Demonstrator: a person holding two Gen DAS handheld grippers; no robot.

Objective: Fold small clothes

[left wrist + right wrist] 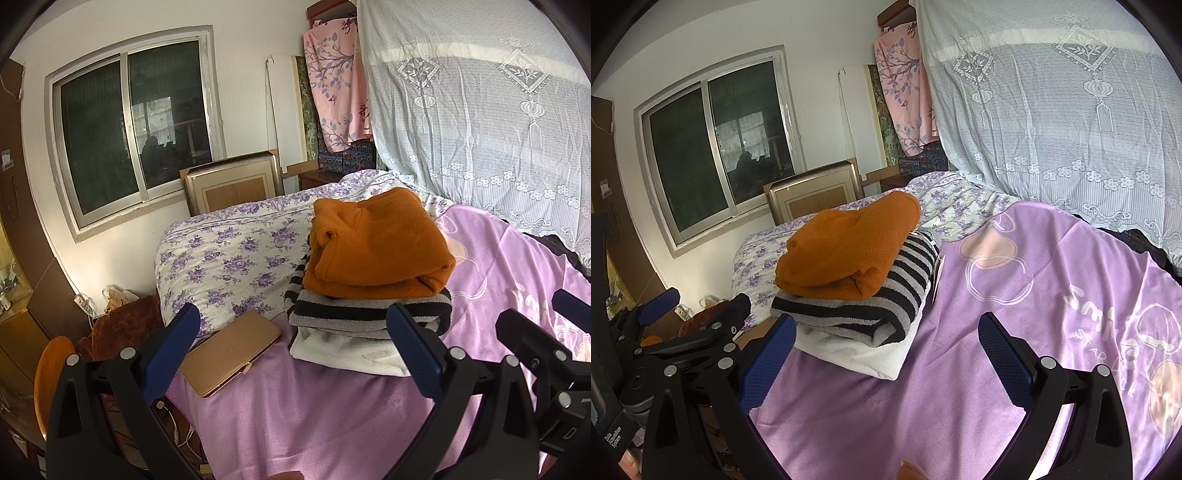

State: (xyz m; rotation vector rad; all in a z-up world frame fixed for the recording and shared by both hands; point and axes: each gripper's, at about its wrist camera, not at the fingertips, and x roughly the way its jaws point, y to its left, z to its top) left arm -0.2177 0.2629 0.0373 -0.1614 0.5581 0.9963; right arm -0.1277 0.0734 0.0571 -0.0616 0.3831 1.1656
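Observation:
A stack of folded clothes lies on the pink bed sheet point(314, 424): an orange knit point(373, 243) on top, a black-and-white striped sweater point(354, 314) under it, a white garment point(347, 350) at the bottom. The same stack appears in the right wrist view: orange knit point(849, 247), striped sweater point(886, 306), white garment point(864, 354). My left gripper point(295, 354) stands open just in front of the stack, holding nothing. My right gripper point(886, 354) is open too, empty, to the right of the left one, its left finger near the stack's front corner.
A tan flat case point(229, 354) lies on the sheet left of the stack. A purple-flowered quilt point(236, 254) lies behind it. A lace curtain point(480, 129) hangs at the right, a window point(129, 133) is in the far wall, and a wooden chair point(51, 376) stands lower left.

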